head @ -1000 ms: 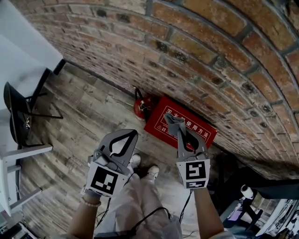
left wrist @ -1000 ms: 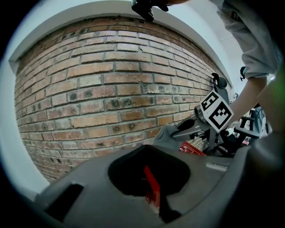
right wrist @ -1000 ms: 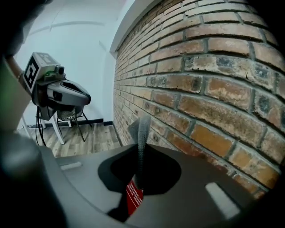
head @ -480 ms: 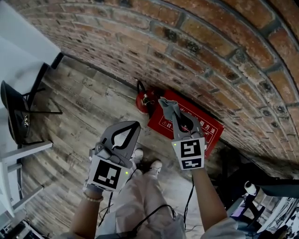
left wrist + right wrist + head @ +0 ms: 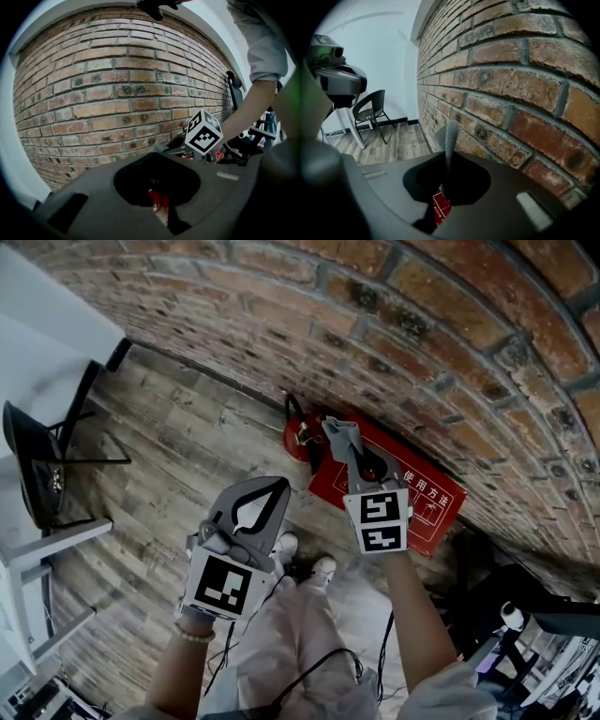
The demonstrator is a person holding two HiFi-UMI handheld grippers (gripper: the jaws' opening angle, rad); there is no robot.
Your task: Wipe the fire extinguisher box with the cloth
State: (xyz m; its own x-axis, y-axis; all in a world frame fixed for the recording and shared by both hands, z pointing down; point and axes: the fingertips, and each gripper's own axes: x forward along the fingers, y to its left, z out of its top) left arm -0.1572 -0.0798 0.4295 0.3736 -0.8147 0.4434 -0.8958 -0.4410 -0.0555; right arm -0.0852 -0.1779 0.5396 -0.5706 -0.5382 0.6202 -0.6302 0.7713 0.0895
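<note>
A red fire extinguisher box (image 5: 420, 505) with white print lies on the floor against the brick wall. A red extinguisher (image 5: 300, 440) stands at its left end. My right gripper (image 5: 349, 448) is shut on a grey cloth (image 5: 341, 435), held above the box's left part; the cloth (image 5: 449, 140) sticks up between the jaws in the right gripper view, with the box (image 5: 440, 209) below. My left gripper (image 5: 269, 495) is shut with nothing in it, over the wooden floor left of the box. The extinguisher (image 5: 158, 200) shows through its jaws.
A brick wall (image 5: 394, 343) runs along the far side. A black chair (image 5: 42, 465) and a white table (image 5: 37, 334) stand at the left. Dark gear and cables (image 5: 525, 634) lie at the right. The person's shoes (image 5: 305, 563) are on the wood floor.
The right gripper with the cloth has moved forward and up in view toward the wall end of the box. The head view has shifted closer. The left gripper stays about where it was.
</note>
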